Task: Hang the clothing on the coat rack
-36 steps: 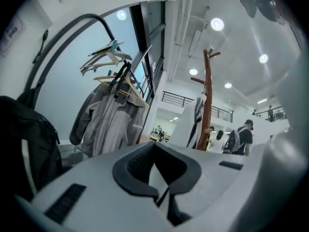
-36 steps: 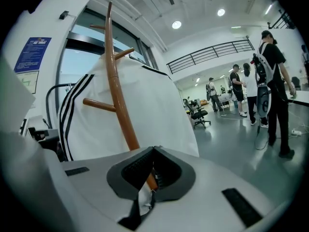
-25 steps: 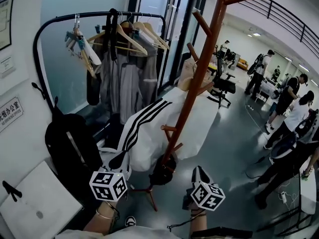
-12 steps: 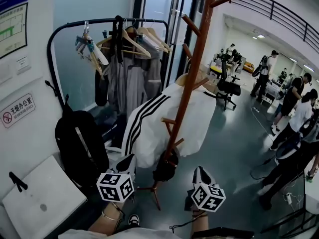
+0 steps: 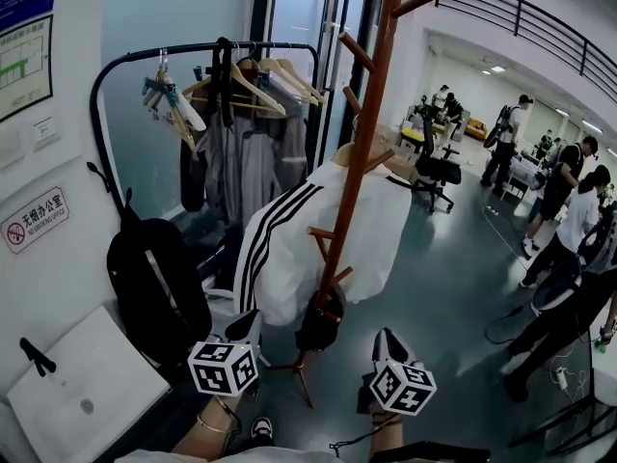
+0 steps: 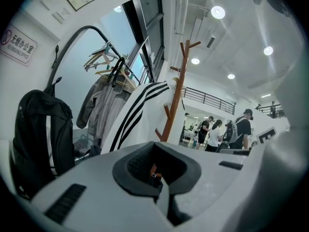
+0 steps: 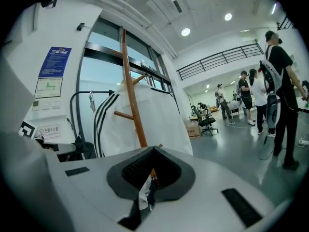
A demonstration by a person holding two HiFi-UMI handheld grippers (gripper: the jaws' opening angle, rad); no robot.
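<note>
White jacket (image 5: 289, 254) with black sleeve stripes, draped over a peg of the wooden coat rack (image 5: 364, 152), unchanged from half a second earlier. The left gripper (image 5: 246, 324) has sunk slightly, while the right gripper (image 5: 388, 340) has kept its place. Both pairs of fingers are pressed together and hold nothing. They sit below the jacket's hem and apart from it, on either side of the rack's foot.

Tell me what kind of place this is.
Most likely an open-plan office or lab hall. There is a no-smoking office sign, an office chair, and a mezzanine railing above several people standing around at the far side.
</note>
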